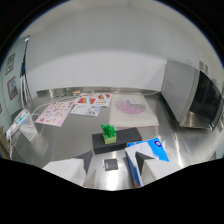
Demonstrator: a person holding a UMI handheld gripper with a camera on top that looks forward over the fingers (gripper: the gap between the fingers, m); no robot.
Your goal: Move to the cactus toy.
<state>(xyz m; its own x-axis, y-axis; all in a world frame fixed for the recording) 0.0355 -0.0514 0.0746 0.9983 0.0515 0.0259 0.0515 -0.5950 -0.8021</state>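
The tongs [111, 161] hang released, fingers spread wide with nothing between them but a small dark square tile [110, 163] lying flat on the steel table [65, 135]. The cactus toy [109, 133] sits dead ahead, just beyond the fingertips and a touch toward the left finger, so the approach looks like a straight push forward. It stands upright, green spikes on a paler base, perched on a black slab [116, 138] whose long axis runs crosswise to the fingers. A blue-and-white box [148, 156] crowds the right finger. Beyond the cactus lie printed sheets [75, 107] and a cloth [131, 110]; a microwave [196, 100] sits far right. The finger bases are lost in black, and the cactus's foot is hard to read.
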